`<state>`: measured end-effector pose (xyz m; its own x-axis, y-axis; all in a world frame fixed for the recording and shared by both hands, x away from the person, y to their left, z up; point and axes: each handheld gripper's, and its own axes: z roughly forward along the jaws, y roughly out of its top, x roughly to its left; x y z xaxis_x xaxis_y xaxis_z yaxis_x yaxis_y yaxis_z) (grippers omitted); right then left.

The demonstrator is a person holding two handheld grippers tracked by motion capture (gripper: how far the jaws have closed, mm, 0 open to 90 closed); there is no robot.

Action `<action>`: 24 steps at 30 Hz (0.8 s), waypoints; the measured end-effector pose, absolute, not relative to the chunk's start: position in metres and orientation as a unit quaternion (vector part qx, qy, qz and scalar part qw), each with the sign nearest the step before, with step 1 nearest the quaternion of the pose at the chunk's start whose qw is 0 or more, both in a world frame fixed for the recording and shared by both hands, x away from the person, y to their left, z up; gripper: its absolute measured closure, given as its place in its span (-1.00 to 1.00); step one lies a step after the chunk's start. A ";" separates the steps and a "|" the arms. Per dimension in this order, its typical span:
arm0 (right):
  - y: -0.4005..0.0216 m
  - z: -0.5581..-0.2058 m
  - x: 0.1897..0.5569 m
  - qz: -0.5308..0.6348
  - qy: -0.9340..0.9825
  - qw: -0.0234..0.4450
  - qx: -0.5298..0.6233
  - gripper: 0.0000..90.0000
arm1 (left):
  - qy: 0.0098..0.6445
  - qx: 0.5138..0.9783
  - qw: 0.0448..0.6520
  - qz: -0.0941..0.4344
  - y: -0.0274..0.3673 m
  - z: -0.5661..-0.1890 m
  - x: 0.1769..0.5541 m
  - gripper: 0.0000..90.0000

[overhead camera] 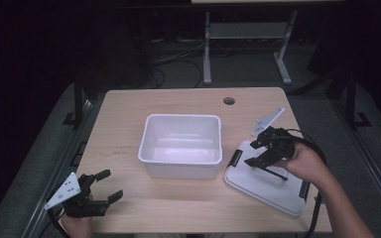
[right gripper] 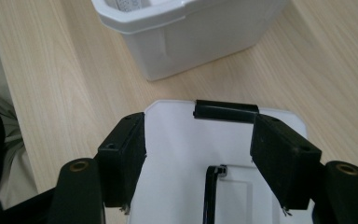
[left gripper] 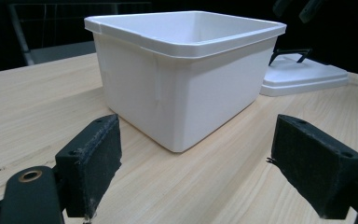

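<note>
In the high view, a white tub (overhead camera: 181, 145) stands open in the middle of the wooden table (overhead camera: 129, 119). To its right lies a flat white lid (overhead camera: 268, 186) with black clips. The right gripper (overhead camera: 260, 153) hangs over the lid's left part, jaws apart, nothing between them. The left gripper (overhead camera: 106, 186) sits at the near left corner of the table, well apart from the tub, jaws spread wide and empty.

In the left gripper view, the tub (left gripper: 186, 70) stands ahead between the two open pads (left gripper: 93, 163), and the lid (left gripper: 303, 77) lies beyond it to the right.

In the right gripper view, the open jaws hang above the lid (right gripper: 182, 154), with its black end clip (right gripper: 225, 111) between the tips and its black handle (right gripper: 212, 191) below; whether the pads touch the lid I cannot tell. The tub (right gripper: 191, 32) is beyond.
</note>
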<state>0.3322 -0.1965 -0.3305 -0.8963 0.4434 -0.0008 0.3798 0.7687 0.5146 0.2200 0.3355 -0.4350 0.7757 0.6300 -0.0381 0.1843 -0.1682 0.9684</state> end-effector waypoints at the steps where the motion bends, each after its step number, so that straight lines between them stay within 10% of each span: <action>1: -0.198 -0.332 0.332 0.260 0.938 0.061 0.221 -0.22 | 0.275 0.740 0.584 0.191 0.335 -0.435 0.220 -0.65; 24: -0.225 -0.360 0.324 0.254 0.934 0.052 0.247 -0.21 | 0.275 0.740 0.583 0.193 0.335 -0.435 0.220 -0.65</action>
